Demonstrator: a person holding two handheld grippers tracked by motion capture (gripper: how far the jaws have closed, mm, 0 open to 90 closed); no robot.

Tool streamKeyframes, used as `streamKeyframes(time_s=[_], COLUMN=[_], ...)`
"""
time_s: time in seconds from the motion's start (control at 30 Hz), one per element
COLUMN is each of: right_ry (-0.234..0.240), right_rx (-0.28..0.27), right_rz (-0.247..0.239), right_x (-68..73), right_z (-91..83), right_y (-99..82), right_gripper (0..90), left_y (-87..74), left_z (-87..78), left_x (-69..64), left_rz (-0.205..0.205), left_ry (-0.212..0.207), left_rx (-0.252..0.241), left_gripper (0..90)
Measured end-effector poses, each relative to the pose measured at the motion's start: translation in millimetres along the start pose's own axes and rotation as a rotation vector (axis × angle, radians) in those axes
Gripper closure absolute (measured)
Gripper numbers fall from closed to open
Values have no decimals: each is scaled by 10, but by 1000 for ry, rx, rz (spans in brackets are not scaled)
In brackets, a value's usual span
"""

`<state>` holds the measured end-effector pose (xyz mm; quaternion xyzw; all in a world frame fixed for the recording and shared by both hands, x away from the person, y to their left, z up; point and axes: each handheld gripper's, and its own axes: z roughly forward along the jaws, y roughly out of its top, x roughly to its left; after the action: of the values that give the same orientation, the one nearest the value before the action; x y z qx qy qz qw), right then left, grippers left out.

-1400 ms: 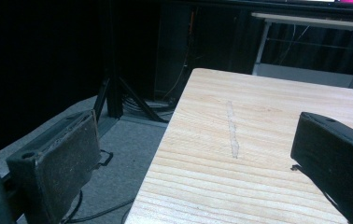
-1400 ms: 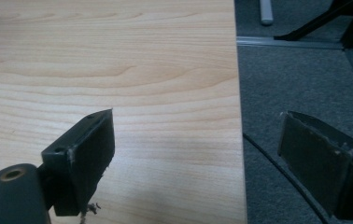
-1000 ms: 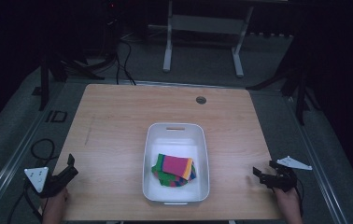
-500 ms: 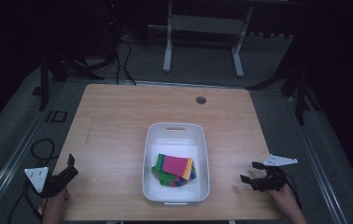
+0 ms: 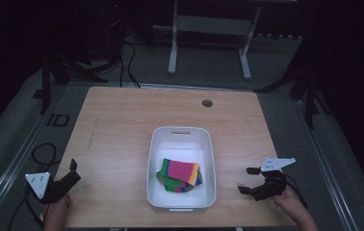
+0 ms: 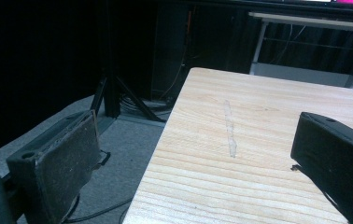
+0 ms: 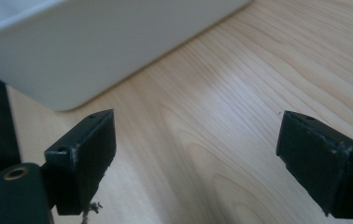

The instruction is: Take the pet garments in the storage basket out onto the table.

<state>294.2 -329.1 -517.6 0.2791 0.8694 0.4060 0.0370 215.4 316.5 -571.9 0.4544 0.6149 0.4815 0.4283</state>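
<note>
High view: a light wooden desk [image 5: 122, 125] with a small round grommet hole [image 5: 207, 103] near its far edge carries a white rectangular plastic tub [image 5: 181, 139] at its middle, toward the near side. Inside the tub, in its near half, lies a folded bundle of multicoloured striped cloth [image 5: 180, 174], pink on top with yellow, green and blue at the edges.

The left gripper [image 5: 70, 172] sits at the near left corner of the desk, held by a hand [image 5: 56, 215] coming in from the bottom; its grey three-cornered plate [image 5: 38, 182] hangs off the desk's left edge. The right gripper [image 5: 249, 181] rests over the near right part of the desk, just right of the tub and apart from it, with a hand [image 5: 291, 204] behind it.

In the left gripper view the two black jaws stand wide apart with nothing between them, the left one over the grey carpeted floor [image 6: 114, 140] and the right one over the desk, whose corner and a pale streak [image 6: 229, 130] in the grain show ahead.

In the right gripper view the jaws are likewise spread wide and empty, low over the wood grain, with the tub's white outer wall and rounded corner close ahead at upper left.
</note>
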Motion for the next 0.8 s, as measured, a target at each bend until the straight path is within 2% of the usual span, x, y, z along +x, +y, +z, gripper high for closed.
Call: streamKeyframes(time_s=[0.13,0.23,0.37,0.53,0.57,0.6,0.67,0.8], right_ry=[49,61,72,118,122,122,117,146], right_rx=[2,-11,-14,8,18,18,35,36], right_rz=[-28,-63,-80,-96,-120,-120,-165,-189], right_x=[64,132,174,239,279,279,360,417], right_z=[-13,-43,-66,-64,-55,-55,-19,35], right_y=[122,255,364,572,664,664,797,916], right_gripper=[122,122,122,121,119,119,116,117], left_y=[0,0,0,0,0,0,0,1], left_z=[0,0,0,0,0,0,0,0], left_x=[0,0,1,1,1,1,1,3], left_rz=[0,1,-1,-1,-1,-1,-1,-1], left_ry=[0,0,0,-1,-1,-1,-1,-2], left_rx=[0,0,1,1,1,1,1,2], left_gripper=[19,19,18,18,18,18,19,18])
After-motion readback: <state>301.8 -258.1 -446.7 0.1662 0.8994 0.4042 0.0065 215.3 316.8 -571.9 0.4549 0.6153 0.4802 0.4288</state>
